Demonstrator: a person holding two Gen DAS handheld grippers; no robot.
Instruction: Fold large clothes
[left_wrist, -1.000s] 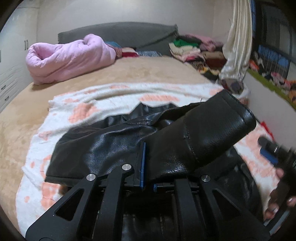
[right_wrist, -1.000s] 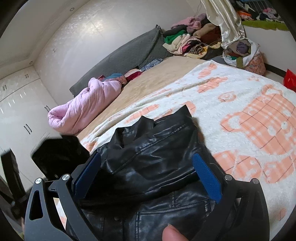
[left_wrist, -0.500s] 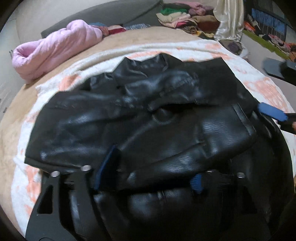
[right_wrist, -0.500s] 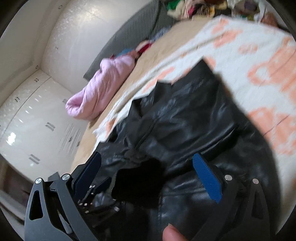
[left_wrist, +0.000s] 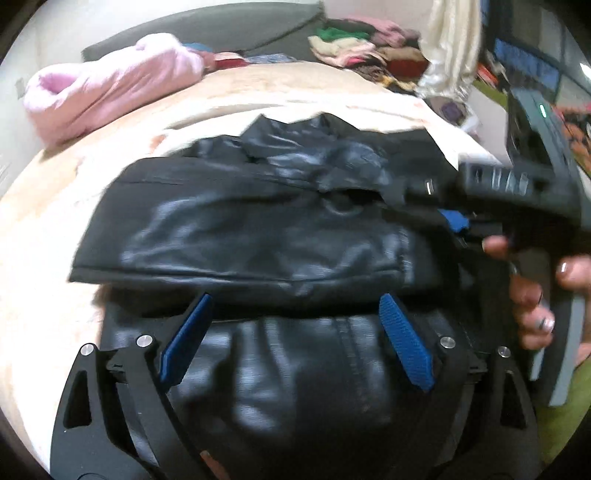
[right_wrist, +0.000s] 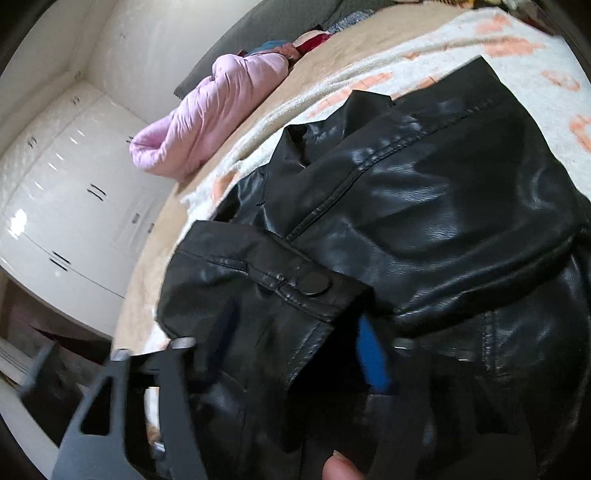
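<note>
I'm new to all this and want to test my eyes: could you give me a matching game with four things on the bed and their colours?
Things:
1. jacket
2. rolled quilt
3. pads of the left tool
4. headboard

Colours:
a. blue
b. grey
c. black
d. pink

Pairs: 1-c, 2-d, 3-a, 4-b

The jacket (left_wrist: 258, 236) looks like glossy, creased black leather. The blanket (right_wrist: 369, 70) under it is fuzzy cloth. The far wardrobe (right_wrist: 66, 192) is shiny.
</note>
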